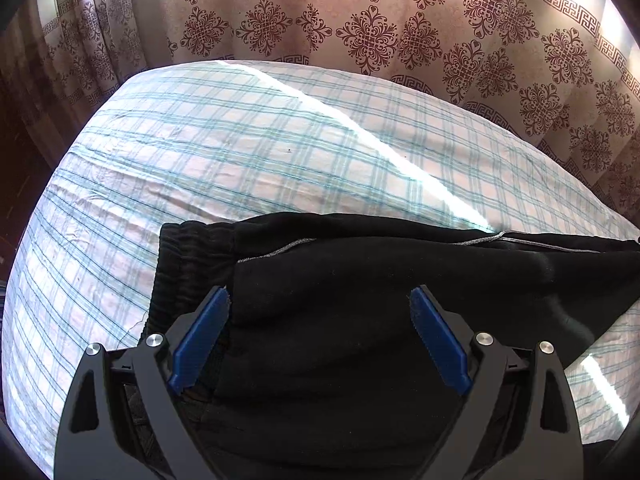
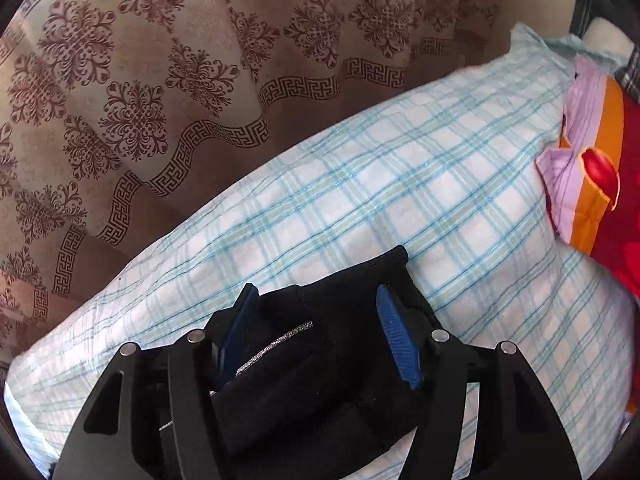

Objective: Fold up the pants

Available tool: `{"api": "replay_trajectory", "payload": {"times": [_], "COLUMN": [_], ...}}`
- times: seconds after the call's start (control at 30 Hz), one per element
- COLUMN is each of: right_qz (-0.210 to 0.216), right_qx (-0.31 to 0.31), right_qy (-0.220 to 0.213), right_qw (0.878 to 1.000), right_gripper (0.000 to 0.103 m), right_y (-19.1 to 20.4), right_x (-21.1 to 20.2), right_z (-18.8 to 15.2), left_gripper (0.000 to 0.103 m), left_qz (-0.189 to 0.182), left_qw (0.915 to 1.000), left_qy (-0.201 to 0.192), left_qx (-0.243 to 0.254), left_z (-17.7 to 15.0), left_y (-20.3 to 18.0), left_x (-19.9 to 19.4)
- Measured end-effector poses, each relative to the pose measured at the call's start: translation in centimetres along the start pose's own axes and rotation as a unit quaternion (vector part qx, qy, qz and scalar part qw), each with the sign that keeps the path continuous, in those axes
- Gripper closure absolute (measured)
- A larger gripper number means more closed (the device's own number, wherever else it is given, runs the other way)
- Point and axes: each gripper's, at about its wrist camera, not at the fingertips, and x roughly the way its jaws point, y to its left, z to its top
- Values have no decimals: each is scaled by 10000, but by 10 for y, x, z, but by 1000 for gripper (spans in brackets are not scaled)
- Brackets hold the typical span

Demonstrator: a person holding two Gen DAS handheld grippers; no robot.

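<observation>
1. Left gripper [image 1: 319, 300] hangs over the black pants [image 1: 360, 300] with its blue pads [image 1: 200, 338] spread wide apart — released, nothing pinched between them.
2. Its left pad sits just at the ribbed elastic waistband [image 1: 188, 256], which forms the pants' left end in this view; the rest of the dark fabric runs off to the right, a thin grey seam line [image 1: 276, 250] crossing its upper part.
3. Right gripper [image 2: 313, 300] is also parted, its two pads standing on either side of a bunched, folded end of the pants [image 2: 320, 352]; whether they actually press the cloth I cannot tell.
4. The pants lie on a bed covered with a white-and-blue checked sheet [image 1: 240, 148].
5. Beyond the bed hangs a beige curtain [image 1: 360, 20] with brown ornamental motifs.
6. In the right wrist view — at the far right — a red, orange and lilac patterned cloth [image 2: 592, 184] rests on the sheet, well apart from the pants.
</observation>
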Motion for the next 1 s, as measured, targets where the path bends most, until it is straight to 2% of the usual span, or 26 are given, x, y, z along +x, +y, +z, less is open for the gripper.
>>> {"api": "replay_trajectory", "payload": {"times": [0.1, 0.13, 0.2, 0.33, 0.37, 0.5, 0.63, 0.73, 0.87, 1.0], "right_qz": [-120, -45, 421, 1202, 1242, 945, 1414, 1670, 1570, 926], "right_qx": [-334, -400, -511, -993, -1173, -1673, -1846, -2234, -2870, -3360], "right_qy": [-512, -634, -683, -319, -225, -102, 366, 463, 439, 102], "right_qw": [9981, 9972, 9955, 9873, 9850, 9813, 9719, 9592, 9439, 9373], "right_gripper": [40, 39, 36, 33, 33, 33, 33, 35, 41, 44], "right_y": [0, -2, -4, 7, 10, 8, -14, -23, -25, -12], "right_x": [-20, -23, -24, -6, 0, 14, 21, 11, -6, -12], "right_z": [7, 10, 18, 28, 29, 26, 15, 0, -21, -27], "left_gripper": [10, 10, 10, 10, 10, 10, 10, 10, 10, 10], "left_qz": [40, 48, 25, 44, 56, 125, 168, 180, 192, 250], "left_qw": [10000, 10000, 9999, 9998, 9998, 9996, 9995, 9995, 9994, 9994], "left_qy": [-17, -31, -48, -54, -42, 11, 56, 56, 47, 83], "left_qx": [68, 82, 101, 165, 184, 246, 253, 256, 269, 244], "left_z": [5, 6, 9, 12, 13, 12, 10, 10, 9, 7], "left_y": [0, -1, -2, -5, -6, -7, -8, -9, -10, -9], "left_x": [1, 1, 2, 5, 6, 10, 13, 13, 12, 12]}}
